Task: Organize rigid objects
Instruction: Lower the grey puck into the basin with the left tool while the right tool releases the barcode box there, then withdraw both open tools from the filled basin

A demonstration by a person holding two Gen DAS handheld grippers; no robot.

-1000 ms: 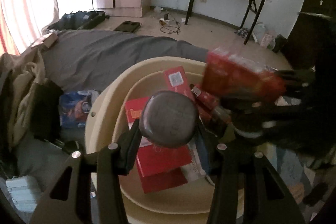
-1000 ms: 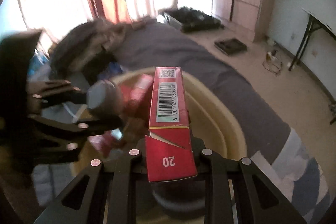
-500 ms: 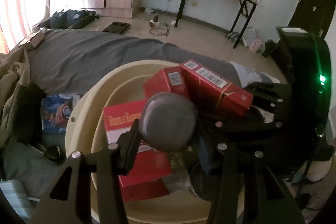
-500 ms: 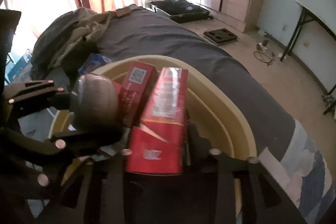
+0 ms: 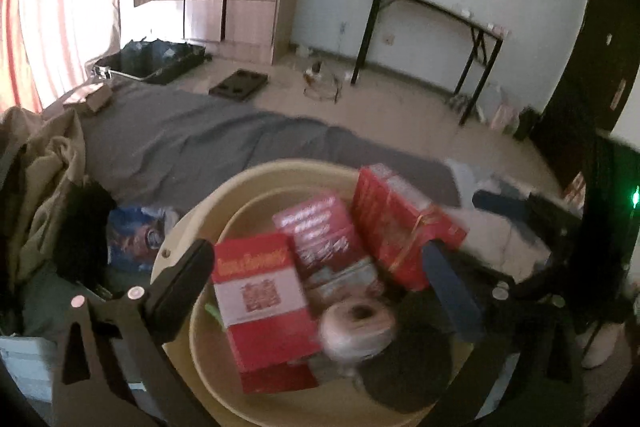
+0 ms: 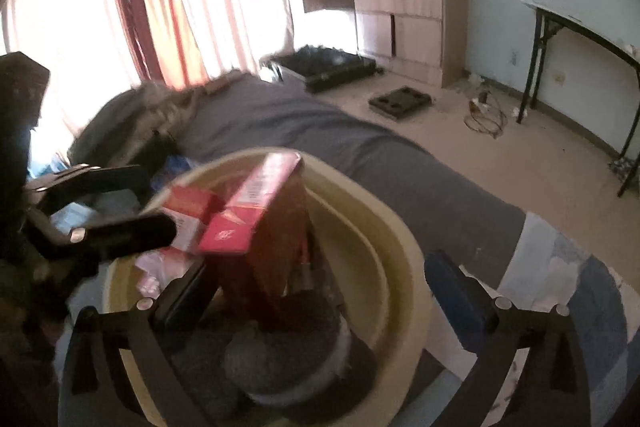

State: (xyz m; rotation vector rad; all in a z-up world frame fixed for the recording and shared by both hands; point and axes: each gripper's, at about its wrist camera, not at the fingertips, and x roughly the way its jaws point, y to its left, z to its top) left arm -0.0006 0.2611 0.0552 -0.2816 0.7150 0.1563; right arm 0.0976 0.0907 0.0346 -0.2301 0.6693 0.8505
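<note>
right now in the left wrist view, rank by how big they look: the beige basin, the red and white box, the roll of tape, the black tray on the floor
1. beige basin
2. red and white box
3. roll of tape
4. black tray, far off on the floor, so it only looks smallest; its true size is unsure.

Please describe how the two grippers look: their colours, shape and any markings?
Both are black plastic. The left gripper has angular, triangular-braced arms with silver screw heads, one black finger pad and one blue. The right gripper is built the same, with a blue pad; its housing carries a green light.
</note>
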